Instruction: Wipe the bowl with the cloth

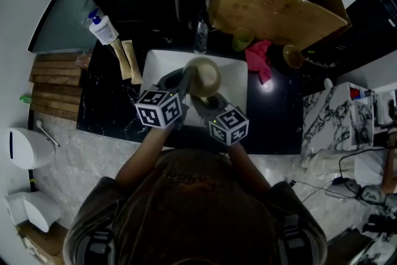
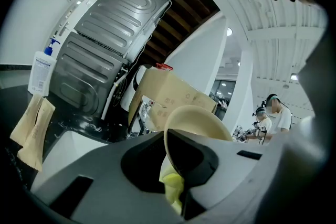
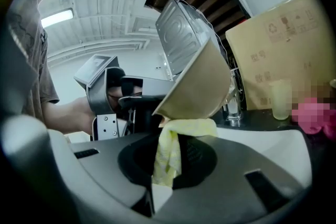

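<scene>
— Fingers on your left gripper, what do they have?

— They pinch the rim of the round beige bowl. I see its edge clamped between them, with the bowl tipped on its side.

— And the right gripper?

— Its fingers are pressed together on a pale yellow cloth. The cloth's upper fold touches the bowl's lower edge, and the rest hangs down between the fingers.

— Where is the bowl over the counter?

— In the head view I hold it above the white rectangular sink, which is set into the black stone counter. Both grippers meet at the bowl, the left one at its left side and the right one at its near side.

— Anything else nearby?

— A crumpled pink cloth lies on the counter just beside the sink's far right corner. A brown cardboard box stands behind it. A white pump bottle with a blue top stands well off to the left, and a chrome tap rises behind the sink.
</scene>
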Demonstrator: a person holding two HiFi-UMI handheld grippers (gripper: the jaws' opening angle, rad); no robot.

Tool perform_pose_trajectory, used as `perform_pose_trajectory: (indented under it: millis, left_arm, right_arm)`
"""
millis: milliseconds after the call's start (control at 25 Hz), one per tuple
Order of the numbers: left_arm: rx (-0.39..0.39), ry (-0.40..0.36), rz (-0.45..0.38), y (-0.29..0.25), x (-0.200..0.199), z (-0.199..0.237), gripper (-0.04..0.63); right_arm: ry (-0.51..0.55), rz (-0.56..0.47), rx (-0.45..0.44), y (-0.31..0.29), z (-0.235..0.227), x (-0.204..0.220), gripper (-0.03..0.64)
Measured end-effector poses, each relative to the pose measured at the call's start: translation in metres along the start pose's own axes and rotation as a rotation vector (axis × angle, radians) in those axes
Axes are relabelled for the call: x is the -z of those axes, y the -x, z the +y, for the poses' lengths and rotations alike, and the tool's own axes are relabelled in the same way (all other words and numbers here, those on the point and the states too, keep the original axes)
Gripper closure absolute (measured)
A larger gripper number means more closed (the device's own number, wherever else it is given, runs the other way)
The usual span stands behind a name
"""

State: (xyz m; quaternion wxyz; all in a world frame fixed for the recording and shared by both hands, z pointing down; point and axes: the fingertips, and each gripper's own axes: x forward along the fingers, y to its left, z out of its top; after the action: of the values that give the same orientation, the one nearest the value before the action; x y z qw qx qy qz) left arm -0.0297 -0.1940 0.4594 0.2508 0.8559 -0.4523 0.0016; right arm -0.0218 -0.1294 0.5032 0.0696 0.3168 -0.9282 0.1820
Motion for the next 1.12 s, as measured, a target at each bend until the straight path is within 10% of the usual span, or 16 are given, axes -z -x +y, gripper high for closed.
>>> perform_pose_trajectory:
  millis: [1120]
  left_arm:
    - [-0.130, -0.159, 0.051, -0.003, -0.003, 0.052, 0.575]
  right_arm:
    - [0.149, -0.065, -0.149, 0.041, 0.068, -0.054, 0.597]
